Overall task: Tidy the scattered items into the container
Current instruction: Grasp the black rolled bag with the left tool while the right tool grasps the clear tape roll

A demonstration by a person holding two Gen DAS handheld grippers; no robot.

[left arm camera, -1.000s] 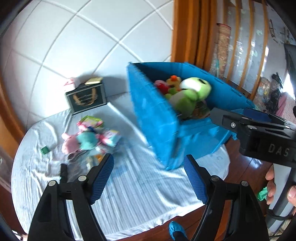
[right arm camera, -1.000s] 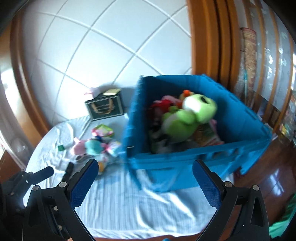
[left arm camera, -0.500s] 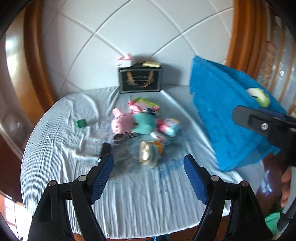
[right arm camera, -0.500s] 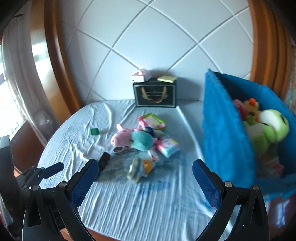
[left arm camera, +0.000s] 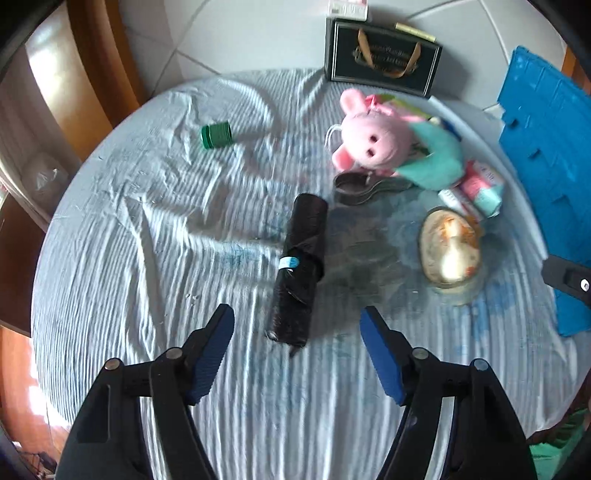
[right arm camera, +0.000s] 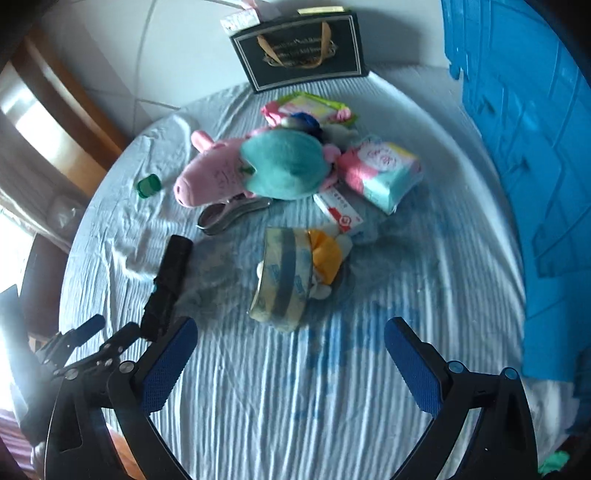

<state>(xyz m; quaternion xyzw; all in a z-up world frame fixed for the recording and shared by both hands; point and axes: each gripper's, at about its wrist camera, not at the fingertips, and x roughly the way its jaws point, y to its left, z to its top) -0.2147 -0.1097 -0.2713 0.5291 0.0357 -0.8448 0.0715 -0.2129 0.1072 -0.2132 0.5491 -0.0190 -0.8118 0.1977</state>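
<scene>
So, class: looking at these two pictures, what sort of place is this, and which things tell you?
Probably a room in a home. A round table under a wrinkled cloth stands by a tiled wall, with wooden trim beside it. Soft toys like the pink pig and a blue crate suggest household tidying.

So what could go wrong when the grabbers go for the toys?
The left gripper, jaws just closing with nothing between them yet, lines up on the black rolled bundle; its loose wrap might slip. The right gripper is open near the upright tape roll, which could roll. The pink plush pig overlaps the teal plush, so both might lift together.
</scene>
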